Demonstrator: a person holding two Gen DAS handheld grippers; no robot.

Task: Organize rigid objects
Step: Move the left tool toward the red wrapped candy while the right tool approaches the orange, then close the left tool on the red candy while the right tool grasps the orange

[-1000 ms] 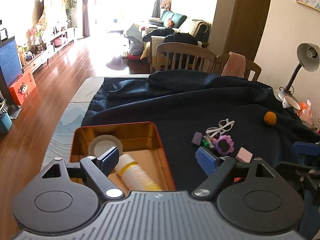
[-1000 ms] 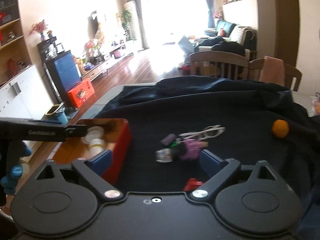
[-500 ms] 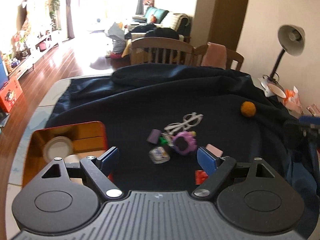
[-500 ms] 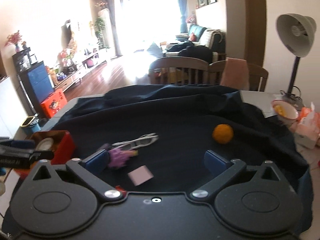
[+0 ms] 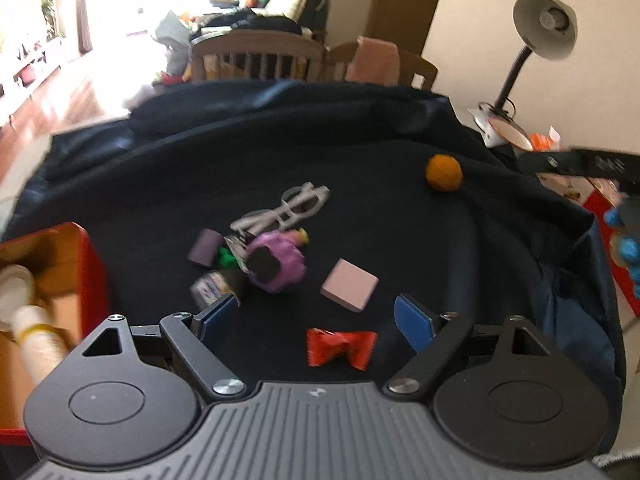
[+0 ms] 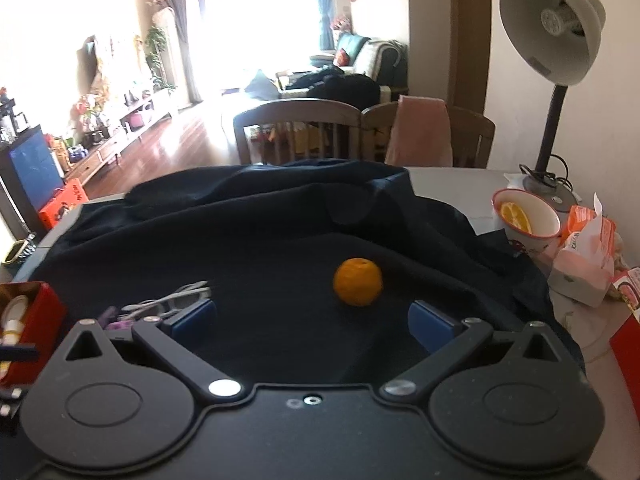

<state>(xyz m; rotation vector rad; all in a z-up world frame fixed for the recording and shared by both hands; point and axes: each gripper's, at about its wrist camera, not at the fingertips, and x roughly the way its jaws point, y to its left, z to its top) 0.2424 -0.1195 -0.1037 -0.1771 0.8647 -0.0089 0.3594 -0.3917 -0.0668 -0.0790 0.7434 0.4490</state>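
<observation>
left claw (image 5: 316, 314): mine, jaws wide, nothing between the flat blue pads; matte black arms, ribbed grey body.
right claw (image 6: 314, 318): mine too, jaws wide, nothing gripped; same blue pads.
cloth (image 5: 168, 168): dark navy fabric, soft folds, bunched at 12 o'clock; covers the table.
wrapper (image 5: 342, 347): red, crinkly, bow-tie shape; lies on cloth between my left pads, touching neither.
block (image 5: 349, 285): pink, flat square slab, matte; at 12 o'clock from wrapper, apart from it.
purple toy (image 5: 276, 261): lobed, flower-like plastic, black round face; at 10 o'clock from block.
glasses (image 5: 286, 211): white plastic frame, folded; at 12 o'clock, touching the toy pile.
mauve block (image 5: 206, 247): small, boxy; at 9 o'clock of purple toy, with a green bit between.
jar (image 5: 210, 288): small, labelled, blurred; just beyond my left pad.
orange (image 6: 357, 282): round, dimpled skin; alone on cloth, ahead of my right claw, at 2 o'clock of the pile.
tin (image 5: 90, 264): red metal box, gold inside; at 9 o'clock.
tube (image 5: 38, 340): cream cylinder, yellow band; lying in tin beside a white round lid.
lamp (image 6: 552, 28): grey dome shade, bent neck; at 2 o'clock.
bowl (image 6: 550, 222): white, red rim; citrus slice inside, near lamp base.
</observation>
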